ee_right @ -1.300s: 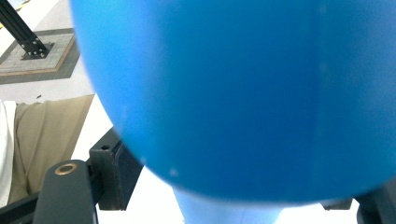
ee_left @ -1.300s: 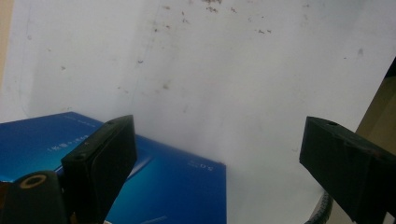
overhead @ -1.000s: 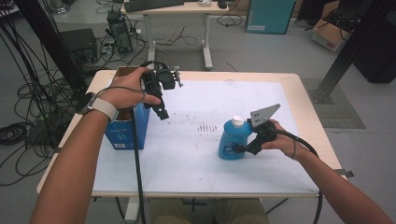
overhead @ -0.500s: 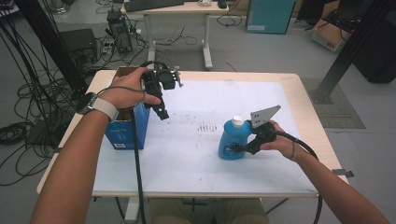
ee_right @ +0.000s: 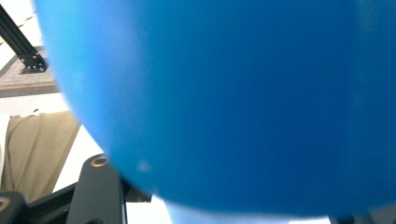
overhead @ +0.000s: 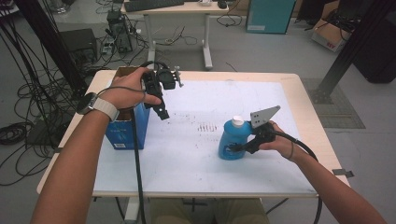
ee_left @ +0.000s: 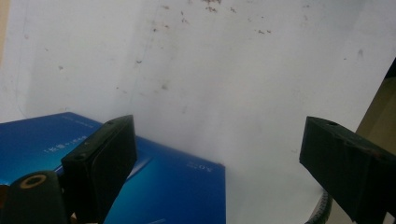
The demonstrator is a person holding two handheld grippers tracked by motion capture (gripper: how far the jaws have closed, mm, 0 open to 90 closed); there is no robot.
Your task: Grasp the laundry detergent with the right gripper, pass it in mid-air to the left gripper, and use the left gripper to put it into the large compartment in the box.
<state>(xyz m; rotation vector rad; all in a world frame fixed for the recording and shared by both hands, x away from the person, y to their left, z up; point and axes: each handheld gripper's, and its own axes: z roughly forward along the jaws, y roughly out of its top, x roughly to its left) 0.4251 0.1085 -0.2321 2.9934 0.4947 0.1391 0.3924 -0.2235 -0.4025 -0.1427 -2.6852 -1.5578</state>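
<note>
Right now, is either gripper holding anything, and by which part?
The right gripper, its fingers just closing, grips the blue bottle by its lower body. The left gripper is open, holding nothing.

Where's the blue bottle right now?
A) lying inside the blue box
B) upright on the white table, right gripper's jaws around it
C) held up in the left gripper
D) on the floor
B: the blue bottle stands upright on the white table with the right gripper closing on its body.
</note>
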